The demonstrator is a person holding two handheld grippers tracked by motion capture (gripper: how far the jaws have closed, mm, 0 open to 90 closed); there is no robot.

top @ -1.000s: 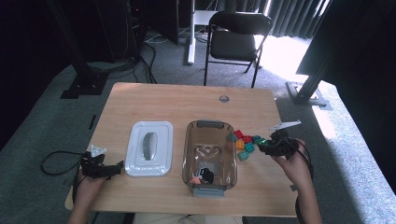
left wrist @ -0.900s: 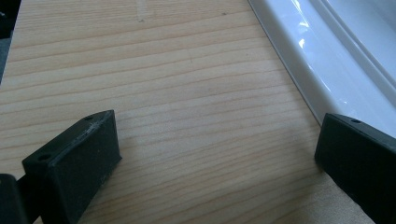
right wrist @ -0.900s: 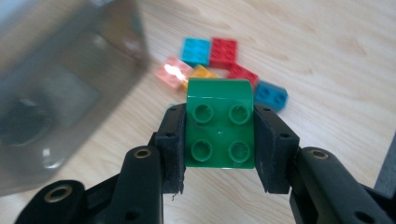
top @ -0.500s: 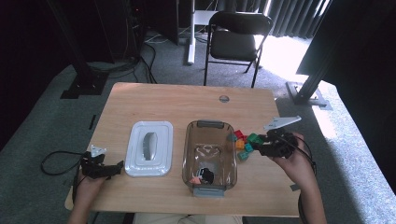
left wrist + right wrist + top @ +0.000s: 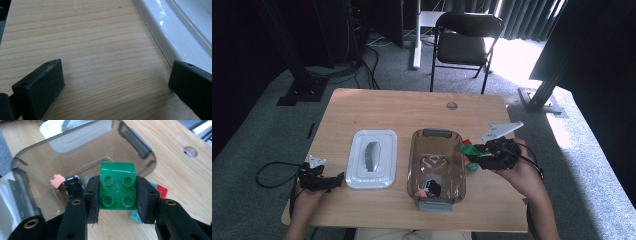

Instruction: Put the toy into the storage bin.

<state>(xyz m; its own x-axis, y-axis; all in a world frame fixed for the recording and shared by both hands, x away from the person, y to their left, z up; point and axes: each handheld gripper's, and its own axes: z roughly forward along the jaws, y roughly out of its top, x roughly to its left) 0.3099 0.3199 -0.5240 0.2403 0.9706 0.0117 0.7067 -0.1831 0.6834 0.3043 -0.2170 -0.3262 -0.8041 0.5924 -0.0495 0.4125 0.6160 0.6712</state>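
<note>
Green brick [image 5: 117, 186] sits clamped in my right claw [image 5: 117, 195], with the clear bin [image 5: 22, 157] straight ahead, its open mouth just past the near rim.

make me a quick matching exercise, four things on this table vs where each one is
Things:
1. green brick
2. white lid
3. pink block
4. left hand-held gripper

Places:
a. inside the clear bin
b. resting on the table, jaws wide apart
c. clamped in the right hand-held gripper
d. flat on the table left of the bin

Pairs: 1-c, 2-d, 3-a, 4-b
</note>
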